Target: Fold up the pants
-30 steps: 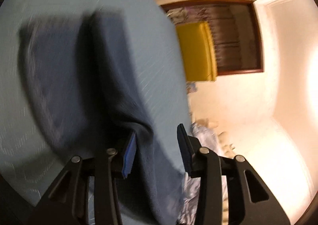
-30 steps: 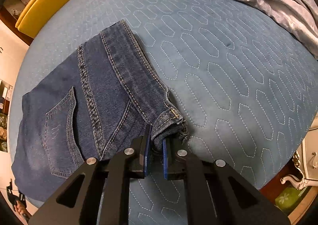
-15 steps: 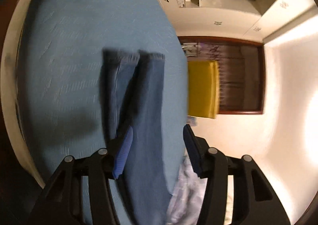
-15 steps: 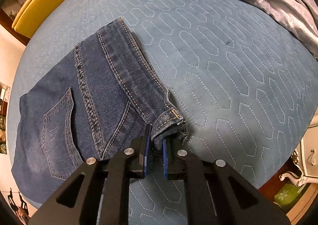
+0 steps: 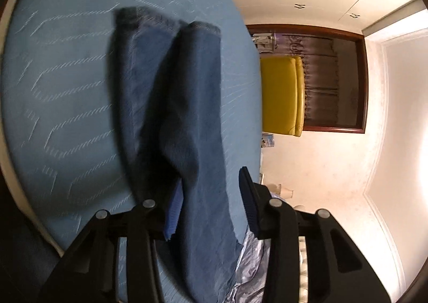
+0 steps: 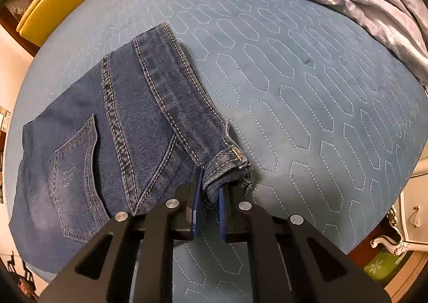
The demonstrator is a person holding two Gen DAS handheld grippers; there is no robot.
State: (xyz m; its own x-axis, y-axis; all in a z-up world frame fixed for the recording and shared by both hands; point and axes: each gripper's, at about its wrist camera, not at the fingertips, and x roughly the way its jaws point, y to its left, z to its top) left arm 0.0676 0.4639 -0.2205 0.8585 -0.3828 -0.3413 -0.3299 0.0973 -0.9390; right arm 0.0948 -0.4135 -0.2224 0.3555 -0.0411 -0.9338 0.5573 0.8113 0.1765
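Two views differ: the right wrist view alone shows the right gripper (image 6: 206, 204) clamped on the jeans (image 6: 112, 142) waistband corner, over the bed (image 6: 294, 94). Left wrist view alone shows the left gripper (image 5: 211, 204), jaws just closing, part open with a trouser leg between them; whether they press it cannot be told.

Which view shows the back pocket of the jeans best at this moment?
The right wrist view: the back pocket lies sharp and unobstructed, stitching visible, on the jeans. The left wrist view shows only blurred denim legs, no pocket.
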